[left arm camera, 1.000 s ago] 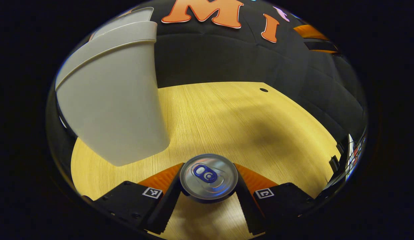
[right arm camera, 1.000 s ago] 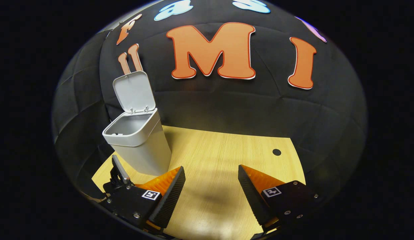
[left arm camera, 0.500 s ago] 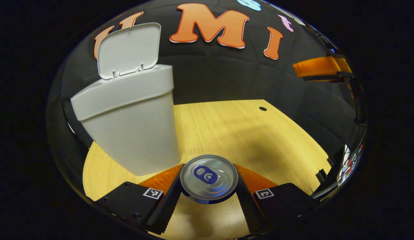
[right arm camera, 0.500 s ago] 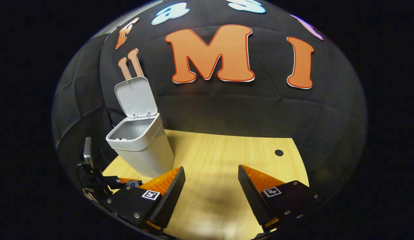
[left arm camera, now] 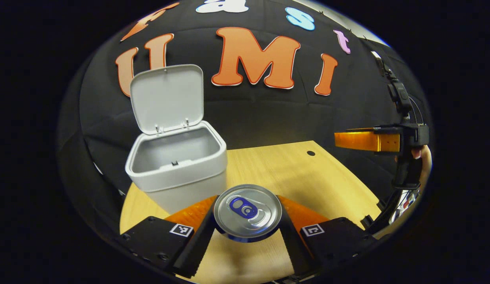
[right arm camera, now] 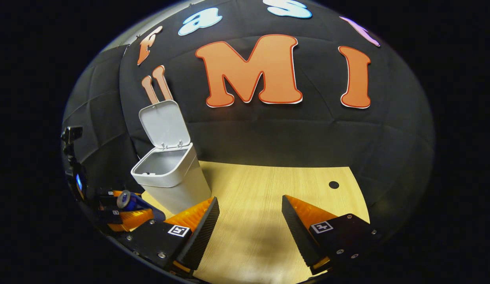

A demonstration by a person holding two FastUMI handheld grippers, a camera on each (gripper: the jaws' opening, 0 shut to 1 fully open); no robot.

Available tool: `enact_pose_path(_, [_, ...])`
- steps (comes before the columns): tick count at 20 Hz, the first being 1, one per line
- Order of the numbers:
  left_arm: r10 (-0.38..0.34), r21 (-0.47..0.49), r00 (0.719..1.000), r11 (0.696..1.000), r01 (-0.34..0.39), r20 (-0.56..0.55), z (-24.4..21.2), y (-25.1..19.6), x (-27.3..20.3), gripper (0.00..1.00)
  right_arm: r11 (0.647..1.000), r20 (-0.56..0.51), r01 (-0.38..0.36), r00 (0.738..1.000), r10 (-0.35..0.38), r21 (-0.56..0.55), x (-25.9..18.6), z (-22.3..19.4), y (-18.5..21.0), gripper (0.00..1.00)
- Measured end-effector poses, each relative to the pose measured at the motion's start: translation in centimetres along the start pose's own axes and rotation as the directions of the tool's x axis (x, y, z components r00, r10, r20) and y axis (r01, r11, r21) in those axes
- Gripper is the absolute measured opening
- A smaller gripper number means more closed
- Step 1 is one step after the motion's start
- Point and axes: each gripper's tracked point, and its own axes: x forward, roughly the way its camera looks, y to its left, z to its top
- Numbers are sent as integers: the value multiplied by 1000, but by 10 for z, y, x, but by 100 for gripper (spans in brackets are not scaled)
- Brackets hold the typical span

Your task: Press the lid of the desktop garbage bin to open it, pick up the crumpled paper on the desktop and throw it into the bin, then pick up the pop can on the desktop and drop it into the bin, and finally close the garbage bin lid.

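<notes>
pop can (left arm camera: 247, 212) | clamped between left tongs (left arm camera: 246, 236) | near open bin (left arm camera: 177, 173)

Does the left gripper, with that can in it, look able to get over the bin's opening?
Probably yes: the lid stands up, the bin is open, nothing lies between it and the can.

Both grippers have black bodies with silver screws, square coded tags, and ribbed fingers (right arm camera: 199, 232).
</notes>
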Motion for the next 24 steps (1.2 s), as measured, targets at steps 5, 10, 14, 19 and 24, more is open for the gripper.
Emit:
enact_pose_path(5, [17,-11,998,1000,-17,58,45,26,-10,84,1000,21,3,1000,-3,15,-3,7,-4,95])
enact_pose_path(10, [68,-53,991,997,-62,116,99,73,-1,84,999,33,27,999,-28,32,-9,7,-16,95])
enact_pose_path(14, [130,-41,985,991,-126,115,122,112,24,84,998,27,47,998,-49,52,-12,3,-28,95])
enact_pose_path(19, [141,-52,987,989,-138,73,120,129,66,84,995,-3,75,997,-75,62,-12,-9,-41,95])
enact_pose_path(24, [122,-113,992,986,-119,17,100,133,97,85,994,-36,88,996,-86,62,-8,-19,-46,95])
